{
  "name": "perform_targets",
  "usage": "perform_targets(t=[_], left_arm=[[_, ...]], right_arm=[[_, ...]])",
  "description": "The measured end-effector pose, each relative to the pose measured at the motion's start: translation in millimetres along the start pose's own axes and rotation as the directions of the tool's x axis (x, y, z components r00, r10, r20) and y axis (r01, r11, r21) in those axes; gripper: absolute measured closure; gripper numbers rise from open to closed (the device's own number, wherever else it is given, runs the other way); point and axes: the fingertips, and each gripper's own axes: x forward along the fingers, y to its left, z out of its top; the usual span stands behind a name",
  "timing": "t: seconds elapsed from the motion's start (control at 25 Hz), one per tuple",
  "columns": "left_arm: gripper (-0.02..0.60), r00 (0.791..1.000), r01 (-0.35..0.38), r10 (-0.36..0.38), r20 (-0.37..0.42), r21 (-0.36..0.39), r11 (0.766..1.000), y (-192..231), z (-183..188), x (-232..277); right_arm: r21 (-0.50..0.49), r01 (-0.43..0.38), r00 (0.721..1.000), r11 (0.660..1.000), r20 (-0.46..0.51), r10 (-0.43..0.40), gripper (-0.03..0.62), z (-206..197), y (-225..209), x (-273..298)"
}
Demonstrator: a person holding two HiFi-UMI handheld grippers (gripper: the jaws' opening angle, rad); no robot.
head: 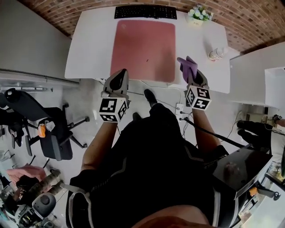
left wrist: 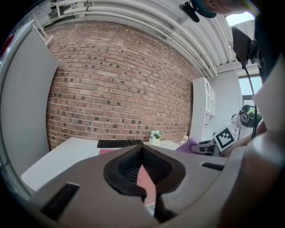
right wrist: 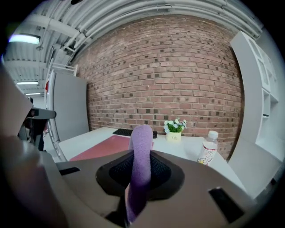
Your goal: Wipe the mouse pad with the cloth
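A pink mouse pad [head: 144, 49] lies in the middle of the white desk [head: 89, 53], below a black keyboard [head: 145, 12]. My right gripper [head: 192, 73] hovers at the desk's front edge, just right of the pad, shut on a purple cloth [head: 187, 65] that stands up between its jaws [right wrist: 140, 164]. My left gripper [head: 119, 80] hangs at the front edge near the pad's left corner, shut with nothing in it. The left gripper view shows the keyboard [left wrist: 119, 143] and the pad [left wrist: 145, 182] through the narrow slit between the jaws.
A small pot of flowers [head: 199, 14] stands at the desk's back right, and a plastic bottle [head: 217, 54] lies near its right edge. An office chair [head: 42, 129] stands on the floor at the left. Cables run under the desk's front edge.
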Motion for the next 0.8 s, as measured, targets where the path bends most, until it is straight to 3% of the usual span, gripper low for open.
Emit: perform_targets(t=[0.4, 0.6, 0.8], left_arm=[[0.578, 0.995, 0.036, -0.037, -0.092, -0.011, 0.999, -11.1, -45.0, 41.7], [0.578, 0.99, 0.018, -0.022, -0.142, -0.03, 0.999, -4.9, -68.9, 43.3], [0.578, 0.989, -0.007, -0.001, -0.146, -0.057, 0.998, 0.6, -73.6, 33.7]], right_arm=[[-0.116, 0.088, 0.979, 0.989, -0.175, -0.108, 0.533, -77.9, -26.2, 39.6], [-0.127, 0.041, 0.959, 0.991, -0.274, -0.074, 0.533, -108.9, -1.6, 50.6], [-0.111, -0.004, 0.952, 0.994, -0.304, -0.03, 0.533, -121.0, 19.2, 57.6]])
